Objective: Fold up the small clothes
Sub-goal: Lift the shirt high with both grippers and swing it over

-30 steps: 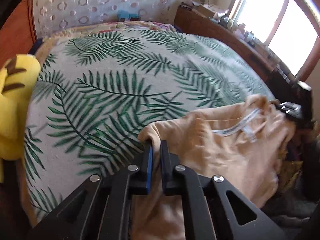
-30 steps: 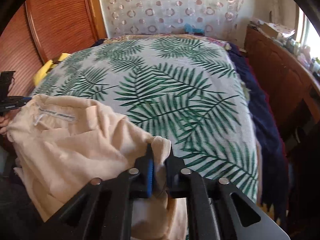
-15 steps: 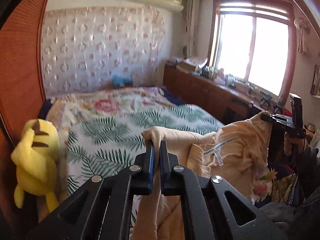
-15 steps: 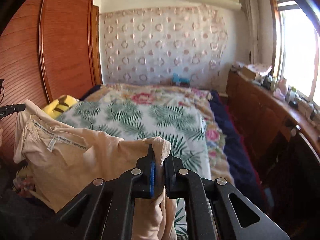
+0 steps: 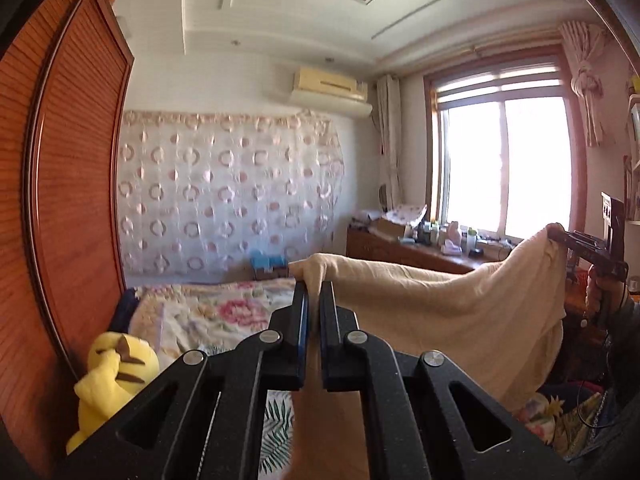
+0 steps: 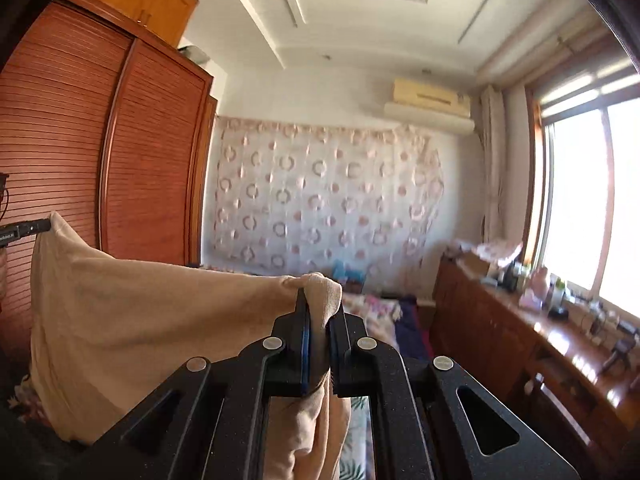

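A beige garment hangs stretched in the air between my two grippers, well above the bed. My left gripper is shut on one top corner of it, the cloth bunched between the pads. In the left wrist view the right gripper pinches the other corner at the far right. My right gripper is shut on its corner of the beige garment, and the left gripper shows at the left edge holding the far corner. The cloth's lower part drops out of sight below both views.
Below lies the bed with a floral quilt and a palm-leaf sheet. A yellow plush toy sits by the wooden wardrobe. A cluttered wooden sideboard runs under the window. A person's hand holds the right gripper.
Both grippers have risen and tilted up from facing the bed to level, lifting the beige garment off the bed. It now hangs taut between them, and the label no longer shows.
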`<state>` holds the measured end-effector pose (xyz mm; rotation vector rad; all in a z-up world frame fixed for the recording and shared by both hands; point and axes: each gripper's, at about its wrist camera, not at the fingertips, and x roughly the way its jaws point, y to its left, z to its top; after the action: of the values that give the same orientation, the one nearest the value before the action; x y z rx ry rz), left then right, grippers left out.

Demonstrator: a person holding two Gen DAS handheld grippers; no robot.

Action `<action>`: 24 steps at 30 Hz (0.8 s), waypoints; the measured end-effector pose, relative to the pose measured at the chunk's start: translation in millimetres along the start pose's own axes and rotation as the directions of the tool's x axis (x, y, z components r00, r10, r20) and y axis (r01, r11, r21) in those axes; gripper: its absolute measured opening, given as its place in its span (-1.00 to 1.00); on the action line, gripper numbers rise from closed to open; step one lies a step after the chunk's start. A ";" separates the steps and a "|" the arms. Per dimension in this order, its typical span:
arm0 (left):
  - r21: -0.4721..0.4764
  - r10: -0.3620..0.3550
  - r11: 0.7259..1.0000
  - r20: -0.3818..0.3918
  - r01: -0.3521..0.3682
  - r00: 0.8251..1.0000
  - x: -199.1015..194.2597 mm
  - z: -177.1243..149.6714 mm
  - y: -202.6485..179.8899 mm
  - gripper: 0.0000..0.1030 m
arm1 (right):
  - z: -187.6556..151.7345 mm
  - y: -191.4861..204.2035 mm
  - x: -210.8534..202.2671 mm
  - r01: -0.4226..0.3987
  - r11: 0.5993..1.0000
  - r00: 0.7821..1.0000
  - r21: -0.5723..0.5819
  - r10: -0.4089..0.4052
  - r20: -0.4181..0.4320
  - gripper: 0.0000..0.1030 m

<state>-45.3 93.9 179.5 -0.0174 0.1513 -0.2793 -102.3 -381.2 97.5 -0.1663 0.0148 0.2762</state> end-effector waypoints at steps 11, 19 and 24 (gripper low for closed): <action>0.023 0.142 0.990 0.029 -0.142 0.989 74.4 41.1 39.4 -0.89 | 25.0 2.4 78.1 0.029 0.994 0.999 -0.110 -0.026 0.030 -0.86; 0.051 0.230 0.973 -0.159 -0.225 0.960 220.9 -44.0 82.4 -0.89 | -11.0 22.9 251.9 0.024 0.969 0.987 -0.246 -0.061 -0.147 -0.86; 0.036 0.238 0.971 -0.269 -0.237 0.933 291.0 -98.2 104.2 -0.89 | -72.0 30.2 346.0 -0.011 0.965 0.962 -0.262 -0.062 -0.267 -0.86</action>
<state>244.8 114.1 35.9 0.0420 0.4235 -0.0374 223.0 -270.9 8.7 -0.4673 0.2516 0.2262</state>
